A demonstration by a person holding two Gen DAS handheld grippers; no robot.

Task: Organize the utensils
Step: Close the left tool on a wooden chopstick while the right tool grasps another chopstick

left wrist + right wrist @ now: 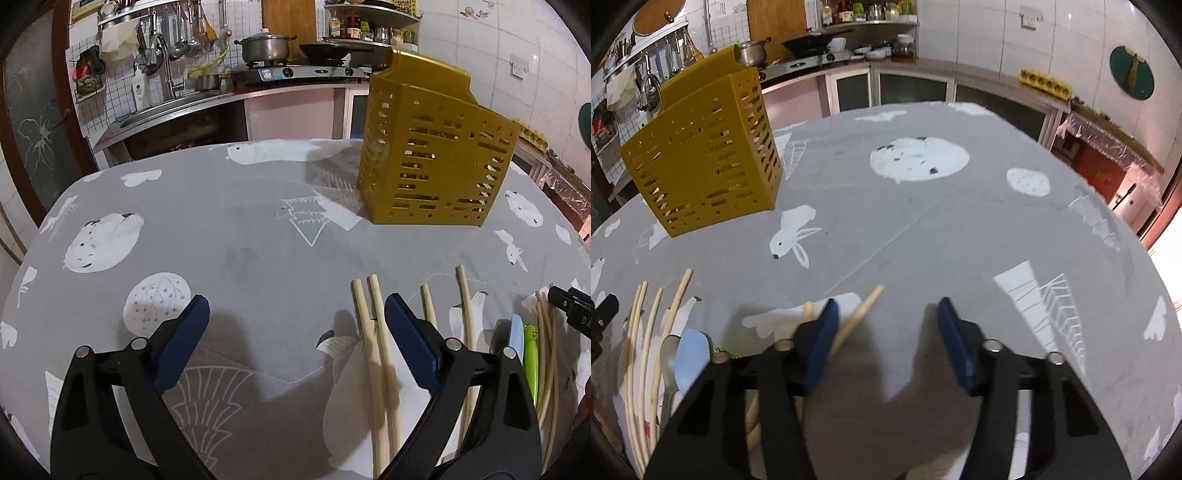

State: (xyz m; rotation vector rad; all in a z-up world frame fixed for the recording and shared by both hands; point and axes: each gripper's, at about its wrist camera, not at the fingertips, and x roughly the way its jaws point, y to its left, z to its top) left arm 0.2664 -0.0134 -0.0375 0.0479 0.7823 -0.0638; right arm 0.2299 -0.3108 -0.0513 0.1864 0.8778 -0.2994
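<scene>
While both claws hang over the grey cloth [240,229], I find my left gripper [295,332] spread wide, gripping nothing, two chopsticks [373,332] under its right finger. My right gripper [886,325] stands partly open, one chopstick [862,314] lying just inside its left pad, unclamped. Spoons [689,354] lie beside further chopsticks. Beyond, the yellow holder [436,155] stands upright.

I found both views evenly lit from overhead. Fisheye bending darkened the corners. The right gripper [886,310] showed motion blur.
</scene>
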